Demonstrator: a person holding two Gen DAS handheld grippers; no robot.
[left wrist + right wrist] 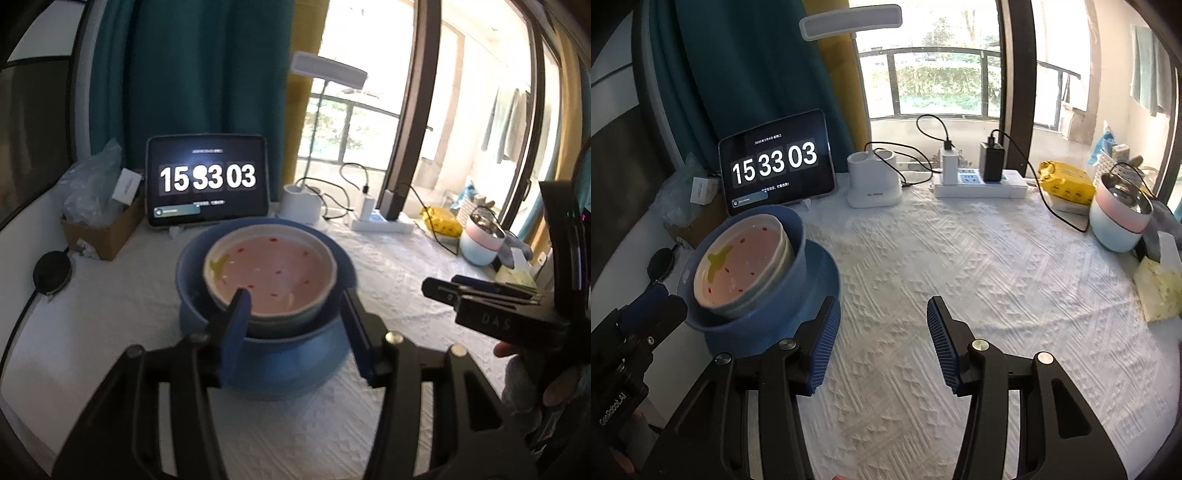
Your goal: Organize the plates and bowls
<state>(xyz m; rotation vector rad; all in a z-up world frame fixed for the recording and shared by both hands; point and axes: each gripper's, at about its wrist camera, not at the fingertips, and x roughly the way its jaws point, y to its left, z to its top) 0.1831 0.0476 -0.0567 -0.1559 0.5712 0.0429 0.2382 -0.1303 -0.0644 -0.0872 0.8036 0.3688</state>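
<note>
Left fingers (240,317) spread around the pink-lined, red-flecked bowl (271,275) nested in a blue bowl (188,280); right fingers (823,339) spread, empty.

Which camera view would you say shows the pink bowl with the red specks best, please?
The left wrist view: the pink bowl sits central, nested in the blue bowl, its whole interior visible. The right wrist view shows it off to the left, tilted and distorted.

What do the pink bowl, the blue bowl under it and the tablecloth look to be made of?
Pink bowl: likely glazed ceramic, with a thick pale rim and painted red specks. Blue bowl and blue plate: probably ceramic too, smooth and matte-looking, though plastic can't be ruled out. Tablecloth: white woven fabric with a raised textured pattern.
</note>
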